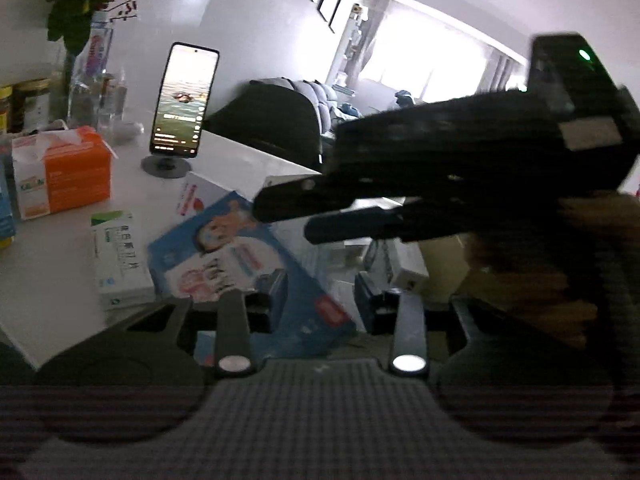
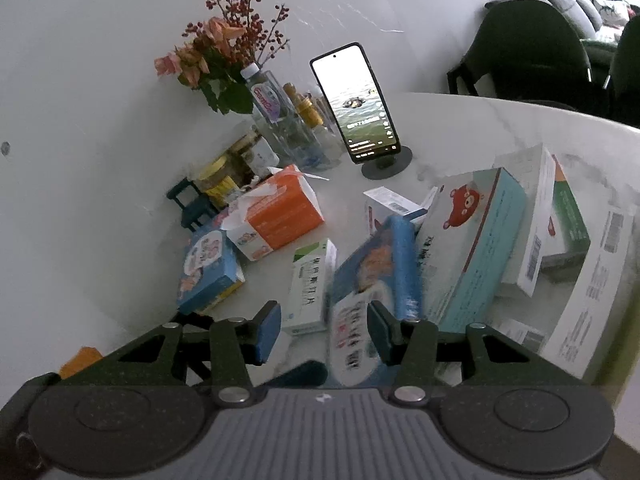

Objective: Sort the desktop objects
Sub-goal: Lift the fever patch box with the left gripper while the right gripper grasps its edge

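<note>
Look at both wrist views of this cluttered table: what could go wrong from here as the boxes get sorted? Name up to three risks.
1. The blue box leans tilted between the open right gripper's fingers; it may slip or tip.
2. The two grippers are close together over it in the left wrist view, so the left gripper might bump the right.
3. The phone, propped on a small stand, could be knocked over.

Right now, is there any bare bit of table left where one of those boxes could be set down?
Yes. The clearest bare patch of the table lies between the orange tissue box, the phone stand and the small white box. Another open strip runs along the near left edge, before the blue carton. The right side is crowded with stacked boxes, and the back left corner with jars and bottles.
</note>
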{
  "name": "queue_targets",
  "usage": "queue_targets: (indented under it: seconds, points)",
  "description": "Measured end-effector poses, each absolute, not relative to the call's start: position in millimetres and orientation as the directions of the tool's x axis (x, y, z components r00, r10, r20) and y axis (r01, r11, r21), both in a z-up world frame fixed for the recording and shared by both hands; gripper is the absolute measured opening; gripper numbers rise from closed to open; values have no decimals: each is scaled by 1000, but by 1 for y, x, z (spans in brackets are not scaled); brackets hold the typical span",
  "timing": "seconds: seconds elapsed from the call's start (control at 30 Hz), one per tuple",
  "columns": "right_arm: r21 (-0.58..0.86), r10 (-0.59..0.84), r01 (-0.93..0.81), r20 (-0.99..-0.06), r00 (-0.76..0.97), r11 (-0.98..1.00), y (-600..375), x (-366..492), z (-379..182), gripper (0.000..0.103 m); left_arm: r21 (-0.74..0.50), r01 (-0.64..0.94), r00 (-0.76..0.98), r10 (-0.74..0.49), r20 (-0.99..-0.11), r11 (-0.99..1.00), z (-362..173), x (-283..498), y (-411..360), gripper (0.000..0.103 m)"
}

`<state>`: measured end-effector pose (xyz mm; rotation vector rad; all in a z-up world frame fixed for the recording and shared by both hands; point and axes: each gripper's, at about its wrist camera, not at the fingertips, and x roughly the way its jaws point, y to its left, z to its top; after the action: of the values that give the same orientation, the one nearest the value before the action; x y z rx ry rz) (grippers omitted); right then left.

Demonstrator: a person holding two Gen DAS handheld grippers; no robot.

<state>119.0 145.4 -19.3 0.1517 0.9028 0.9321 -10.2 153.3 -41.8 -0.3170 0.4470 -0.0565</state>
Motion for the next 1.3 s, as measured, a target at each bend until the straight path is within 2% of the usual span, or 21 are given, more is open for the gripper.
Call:
queue_targets:
  seconds: [0.23,0.43,0.57,0.77,1.13,1.3]
  points:
    - [390,678,-631,-668,307,671,157,126,-28,52,-303,-76,897,-68,-437,950,-46,-12,169,40]
    - [415,670,-611,-691,271,674,157,129,-45,55,-294,-148,872,-15,-488,944,-59,-7,191,51]
    - [424,666,-600,-701,256,678,157,131,-52,56,-317,-161,856,-27,-516,935,-67,-3,200,58]
    - [445,669,-592,-707,229,672,159,132,-57,56,-361,-160,837,-68,-543,919,-77,2,208,64]
    - [544,688,-511,-712,139,666,154,136,-78,57,-385,-132,833,-108,-542,913,-82,5,212,67]
    - [530,678,-512,-720,150,676,157,135,-76,51,-402,-127,829,-126,-545,907,-82,4,216,67]
